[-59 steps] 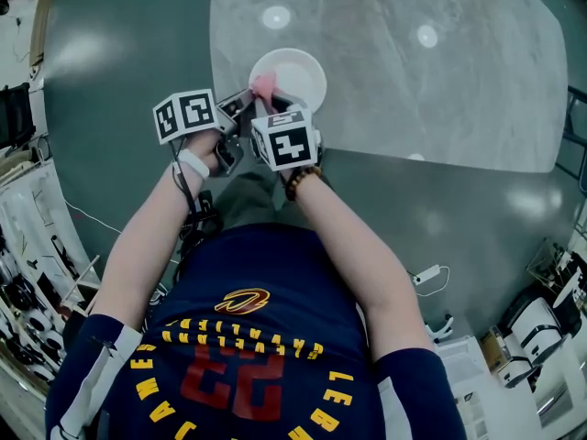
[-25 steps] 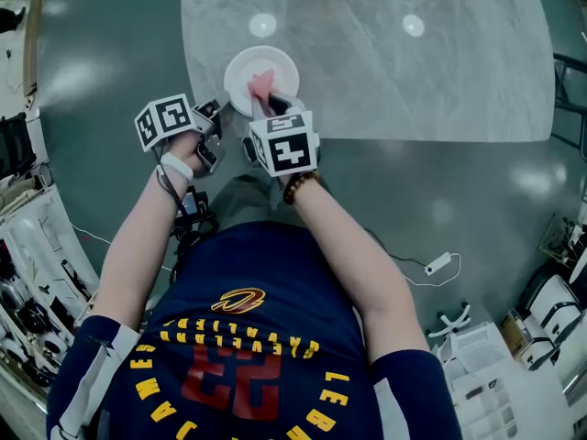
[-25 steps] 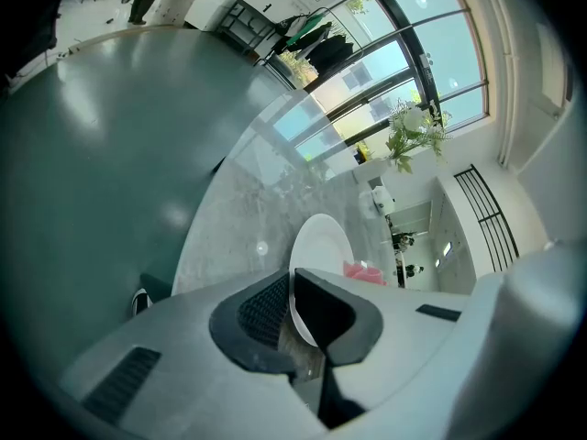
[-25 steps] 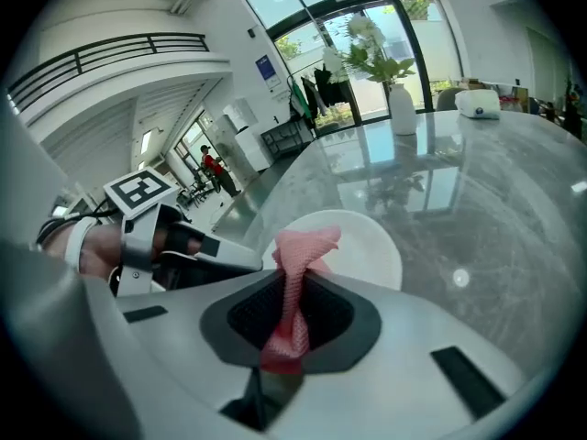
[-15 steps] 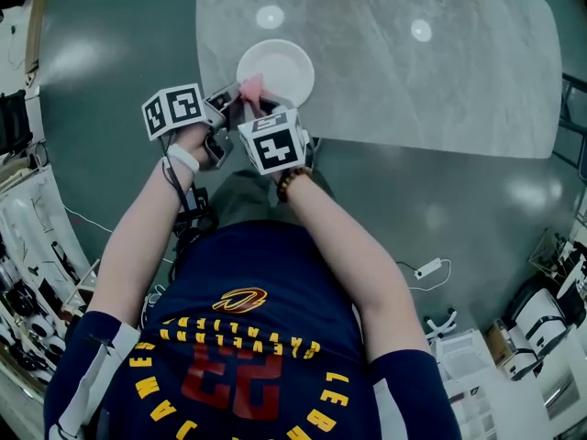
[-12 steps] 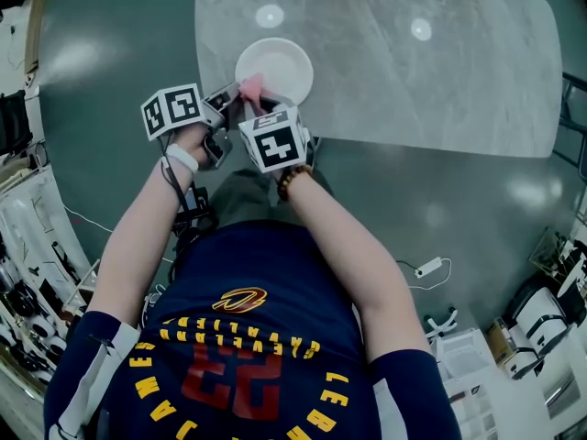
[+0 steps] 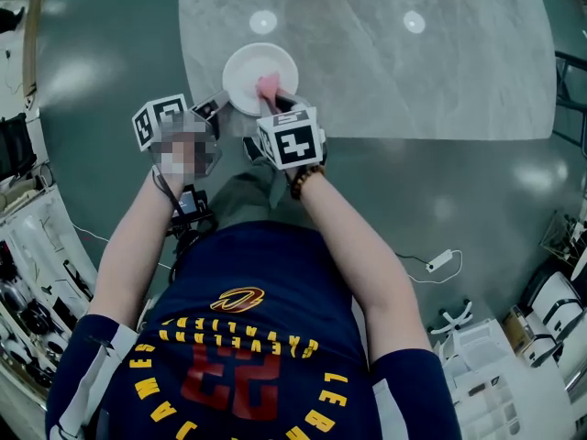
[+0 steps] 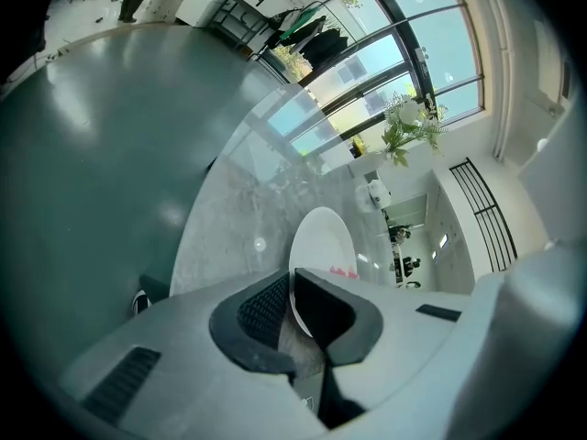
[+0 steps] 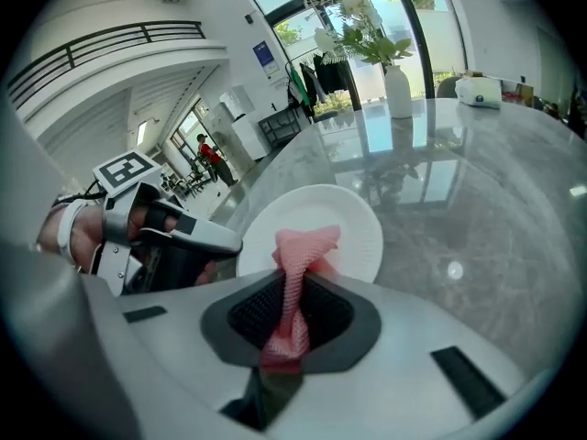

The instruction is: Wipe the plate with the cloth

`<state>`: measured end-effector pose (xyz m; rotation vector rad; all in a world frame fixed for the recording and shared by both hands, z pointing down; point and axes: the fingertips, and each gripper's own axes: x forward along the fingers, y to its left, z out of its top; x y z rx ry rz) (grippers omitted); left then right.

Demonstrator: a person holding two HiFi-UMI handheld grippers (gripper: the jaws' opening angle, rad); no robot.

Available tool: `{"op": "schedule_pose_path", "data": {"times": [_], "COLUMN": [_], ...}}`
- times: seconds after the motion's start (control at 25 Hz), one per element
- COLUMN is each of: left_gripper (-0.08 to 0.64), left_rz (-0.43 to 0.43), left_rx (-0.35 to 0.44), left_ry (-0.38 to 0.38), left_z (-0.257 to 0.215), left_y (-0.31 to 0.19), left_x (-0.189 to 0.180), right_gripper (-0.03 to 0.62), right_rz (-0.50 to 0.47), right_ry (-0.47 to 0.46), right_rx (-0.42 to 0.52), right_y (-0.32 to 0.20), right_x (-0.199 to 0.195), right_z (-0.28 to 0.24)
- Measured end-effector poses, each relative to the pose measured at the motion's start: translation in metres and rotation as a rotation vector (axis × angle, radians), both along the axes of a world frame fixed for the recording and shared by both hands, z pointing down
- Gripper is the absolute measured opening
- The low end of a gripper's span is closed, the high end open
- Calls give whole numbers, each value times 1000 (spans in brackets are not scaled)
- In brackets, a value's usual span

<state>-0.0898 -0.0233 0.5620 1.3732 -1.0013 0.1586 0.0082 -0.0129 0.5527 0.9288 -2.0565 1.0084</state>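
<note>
A white plate (image 7: 249,70) lies near the front edge of a marble table (image 7: 413,71). My left gripper (image 7: 223,107) is shut on the plate's near-left rim; in the left gripper view the plate (image 8: 323,241) stands edge-on between the jaws of the left gripper (image 8: 292,290). My right gripper (image 7: 274,100) is shut on a pink mesh cloth (image 7: 267,85), whose free end rests on the plate's inner surface. In the right gripper view the cloth (image 9: 301,250) rises from the right gripper (image 9: 292,287) onto the plate (image 9: 353,223), with the left gripper (image 9: 188,236) at the plate's left rim.
A vase of flowers (image 9: 397,90) and a white box (image 9: 481,88) stand far back on the table. Grey floor surrounds the table. A white cable and plug (image 7: 442,262) lie on the floor at right. Shelving and gear (image 7: 27,273) line the left side.
The right gripper has carried the cloth from the plate's near-left rim rightward toward the middle. The left gripper still holds the plate's rim.
</note>
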Motion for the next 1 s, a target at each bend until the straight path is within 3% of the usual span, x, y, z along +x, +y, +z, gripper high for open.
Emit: {"op": "schedule_pose_path", "data": {"times": [0.52, 0.76, 1.0], "left_gripper": [21, 21, 20], "left_rz": [-9, -19, -27], "left_rx": [-1, 1, 1], "left_ry": [-6, 3, 13], "left_z": [-2, 0, 4], "left_y": [1, 0, 0], "left_x": [-1, -1, 0], "right_gripper": [40, 40, 40], "right_rz": [154, 37, -101], "right_ry": [1, -34, -21], "right_rx": [29, 67, 20], "right_y": [-12, 1, 29], "right_x": [46, 2, -41], "right_z": [-17, -35, -14]}}
